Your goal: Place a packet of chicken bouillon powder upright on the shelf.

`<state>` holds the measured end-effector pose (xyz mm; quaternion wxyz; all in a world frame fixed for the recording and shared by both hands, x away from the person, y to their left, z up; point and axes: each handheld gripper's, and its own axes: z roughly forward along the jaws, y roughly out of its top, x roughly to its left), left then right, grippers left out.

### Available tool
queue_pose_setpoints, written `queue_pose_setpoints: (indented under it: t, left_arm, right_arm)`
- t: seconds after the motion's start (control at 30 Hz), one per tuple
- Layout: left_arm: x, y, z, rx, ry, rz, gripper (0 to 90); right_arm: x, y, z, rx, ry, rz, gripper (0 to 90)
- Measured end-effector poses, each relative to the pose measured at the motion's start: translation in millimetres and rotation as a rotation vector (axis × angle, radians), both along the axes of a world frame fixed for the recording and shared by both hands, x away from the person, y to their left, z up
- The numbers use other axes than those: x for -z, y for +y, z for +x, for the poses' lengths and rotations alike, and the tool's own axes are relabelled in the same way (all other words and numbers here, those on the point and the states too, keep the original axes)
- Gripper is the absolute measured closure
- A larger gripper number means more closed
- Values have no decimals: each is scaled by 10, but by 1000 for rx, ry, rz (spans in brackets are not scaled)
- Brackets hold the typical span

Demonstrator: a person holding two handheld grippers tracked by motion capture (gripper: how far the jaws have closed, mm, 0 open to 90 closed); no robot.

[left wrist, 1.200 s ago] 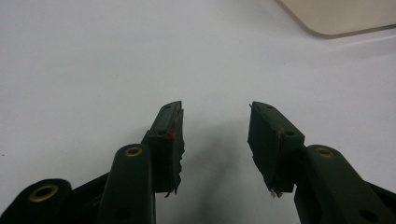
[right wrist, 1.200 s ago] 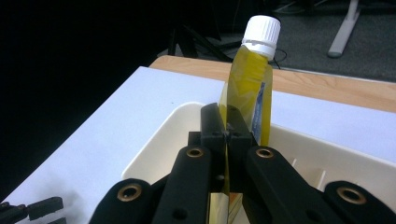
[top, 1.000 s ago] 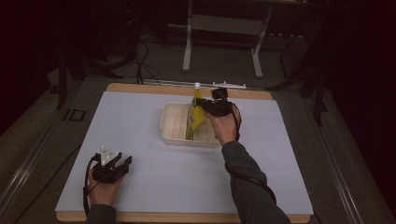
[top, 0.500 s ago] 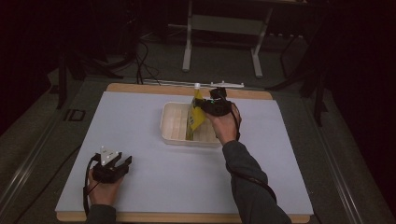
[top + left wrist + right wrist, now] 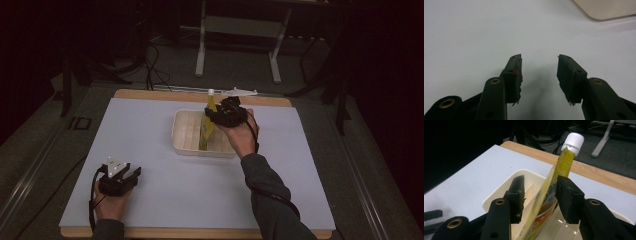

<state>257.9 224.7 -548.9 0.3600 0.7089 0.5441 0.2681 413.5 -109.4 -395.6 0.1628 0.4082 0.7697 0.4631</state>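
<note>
A yellow spouted pouch with a white cap stands tilted in a cream divided bin at the middle of the table. My right gripper hovers at the bin's far right side with the pouch between its jaws. They have just been opening. The left jaw stands clear of the pouch and the right jaw is close against it. My left gripper rests low over the table near the front left, open, with nothing between its fingers.
The white tabletop has a wooden edge at the far side. A corner of the bin lies ahead and to the right of the left gripper. Desk legs and cables stand on the dark floor beyond.
</note>
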Motion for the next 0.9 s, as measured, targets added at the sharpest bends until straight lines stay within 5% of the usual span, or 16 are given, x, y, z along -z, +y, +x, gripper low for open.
queue_pose_setpoints:
  t: [0.9]
  left_arm:
    - [-8, 5, -8, -4, -3, 4, 544]
  right_arm:
    - [-290, -334, -410, -94, -60, -11, 588]
